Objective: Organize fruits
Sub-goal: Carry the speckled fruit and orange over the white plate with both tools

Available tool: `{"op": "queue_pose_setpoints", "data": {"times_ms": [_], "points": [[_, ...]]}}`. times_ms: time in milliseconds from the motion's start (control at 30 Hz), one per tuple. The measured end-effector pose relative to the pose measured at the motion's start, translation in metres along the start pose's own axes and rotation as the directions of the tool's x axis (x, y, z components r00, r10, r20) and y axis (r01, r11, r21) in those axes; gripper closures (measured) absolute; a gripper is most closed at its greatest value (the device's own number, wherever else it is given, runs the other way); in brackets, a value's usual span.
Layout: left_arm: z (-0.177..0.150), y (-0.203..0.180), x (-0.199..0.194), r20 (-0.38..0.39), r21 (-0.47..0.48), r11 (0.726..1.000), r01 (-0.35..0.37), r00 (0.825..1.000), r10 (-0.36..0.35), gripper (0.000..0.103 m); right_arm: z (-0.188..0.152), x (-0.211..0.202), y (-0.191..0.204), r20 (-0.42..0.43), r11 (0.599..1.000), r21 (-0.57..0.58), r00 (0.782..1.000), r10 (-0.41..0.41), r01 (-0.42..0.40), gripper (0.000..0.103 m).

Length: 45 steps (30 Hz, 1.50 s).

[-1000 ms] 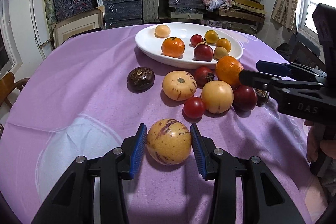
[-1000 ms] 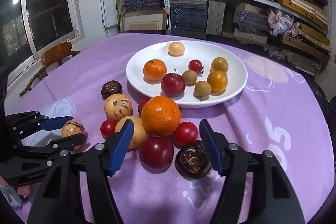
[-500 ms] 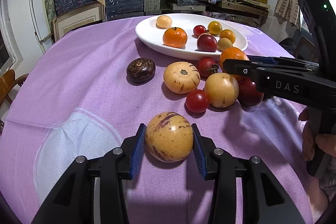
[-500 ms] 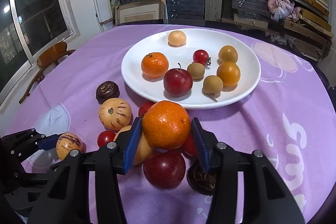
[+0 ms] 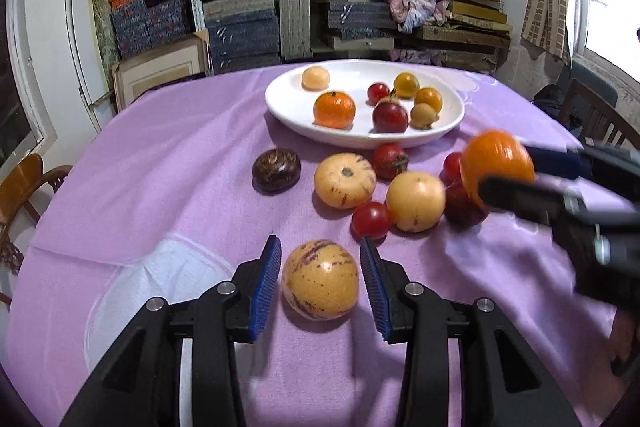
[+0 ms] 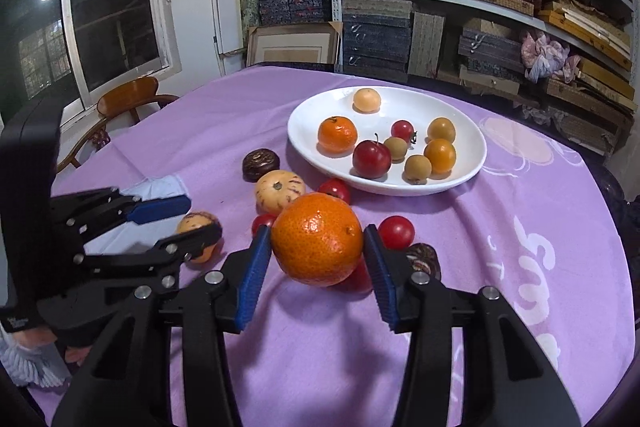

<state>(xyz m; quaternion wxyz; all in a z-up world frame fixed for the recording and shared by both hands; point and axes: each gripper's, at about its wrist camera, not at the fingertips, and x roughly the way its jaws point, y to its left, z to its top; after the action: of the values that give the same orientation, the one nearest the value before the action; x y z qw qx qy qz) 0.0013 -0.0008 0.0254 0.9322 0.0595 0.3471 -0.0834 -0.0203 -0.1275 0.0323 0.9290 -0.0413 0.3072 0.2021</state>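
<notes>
Your right hand-held gripper (image 6: 316,254) is pinching the orange (image 6: 317,238) between its blue pads, and the fruit looks lifted clear of the purple desk (image 6: 520,267). From there the white plate (image 6: 476,163) lies straight ahead and a little to the right, beyond the loose tomatoes, so your carry runs forward over them. An orange is round, so no axis matters. Your left hand-held gripper (image 5: 320,287) is spread around the speckled melon (image 5: 320,279), pads just beside it with small gaps. The plate is farther from that hand, so I judge the right should deliver first.
</notes>
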Motion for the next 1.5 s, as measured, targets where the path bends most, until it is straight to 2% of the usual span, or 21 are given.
{"op": "queue_pose_setpoints", "data": {"times_ms": [133, 333, 400, 467, 567, 767, 800, 833, 967, 1067, 1100, 1133, 1233, 1367, 1500], "points": [[0.023, -0.001, -0.007, 0.039, -0.001, 1.0, -0.004, 0.999, 0.004, 0.063, -0.001, -0.014, 0.003, 0.017, 1.0, -0.005, 1.0, -0.011, 0.011, 0.057], [0.095, 0.006, -0.004, 0.118, 0.002, 1.0, -0.016, 0.993, 0.016, 0.063, 0.061, -0.022, -0.03, 0.091, 0.995, 0.033, 0.991, -0.099, 0.097, 0.057], [0.118, 0.011, 0.008, 0.101, -0.007, 1.0, 0.002, 0.995, -0.001, 0.063, 0.08, -0.014, -0.045, 0.083, 0.992, 0.057, 0.99, -0.117, 0.113, 0.057], [0.127, 0.02, 0.018, 0.072, -0.045, 0.999, 0.026, 0.997, -0.023, 0.063, 0.086, -0.006, -0.057, 0.075, 0.99, 0.088, 0.99, -0.118, 0.111, 0.057], [0.103, 0.031, 0.017, 0.007, -0.06, 0.995, 0.08, 0.997, -0.08, 0.063, 0.079, -0.001, -0.063, 0.065, 0.991, 0.083, 0.992, -0.107, 0.101, 0.057], [0.023, 0.014, 0.01, -0.108, 0.052, 0.995, 0.081, 0.991, -0.075, 0.056, 0.057, 0.01, -0.067, 0.038, 0.992, 0.112, 0.997, -0.07, 0.065, 0.056], [0.017, 0.01, 0.007, -0.086, 0.059, 0.995, 0.08, 0.993, -0.075, 0.053, 0.056, 0.011, -0.067, 0.037, 0.991, 0.114, 0.997, -0.067, 0.062, 0.056], [0.015, 0.006, 0.009, -0.087, 0.079, 0.995, 0.066, 0.994, -0.059, 0.044, 0.055, 0.013, -0.066, 0.037, 0.991, 0.117, 0.997, -0.064, 0.059, 0.056], [0.01, -0.003, 0.022, -0.137, 0.076, 0.992, 0.101, 0.986, -0.09, 0.044, 0.052, 0.012, -0.067, 0.042, 0.991, 0.129, 0.998, -0.052, 0.047, 0.056], [0.004, -0.006, 0.032, -0.15, 0.07, 0.993, 0.095, 0.985, -0.084, 0.044, 0.05, 0.008, -0.068, 0.058, 0.99, 0.135, 0.997, -0.043, 0.035, 0.056], [0.002, -0.007, 0.034, -0.153, 0.058, 0.993, 0.104, 0.984, -0.094, 0.048, 0.05, 0.007, -0.069, 0.06, 0.99, 0.137, 0.997, -0.04, 0.031, 0.056], [0.003, -0.007, 0.036, -0.155, 0.052, 0.993, 0.106, 0.983, -0.097, 0.058, 0.05, 0.007, -0.069, 0.061, 0.99, 0.139, 0.997, -0.038, 0.029, 0.056], [0.004, -0.012, 0.037, -0.156, 0.064, 0.988, 0.14, 0.979, -0.128, 0.059, 0.047, 0.008, -0.072, 0.056, 0.989, 0.142, 0.998, -0.036, 0.028, 0.056], [0.017, -0.018, 0.024, -0.082, 0.106, 0.988, 0.115, 0.991, -0.107, 0.059, 0.045, 0.008, -0.076, 0.054, 0.988, 0.151, 0.998, -0.039, 0.03, 0.056], [0.067, -0.008, 0.021, 0.002, 0.073, 0.995, 0.062, 0.998, -0.062, 0.059, 0.054, 0.013, -0.074, 0.048, 0.989, 0.138, 0.997, -0.056, 0.049, 0.056]]}}
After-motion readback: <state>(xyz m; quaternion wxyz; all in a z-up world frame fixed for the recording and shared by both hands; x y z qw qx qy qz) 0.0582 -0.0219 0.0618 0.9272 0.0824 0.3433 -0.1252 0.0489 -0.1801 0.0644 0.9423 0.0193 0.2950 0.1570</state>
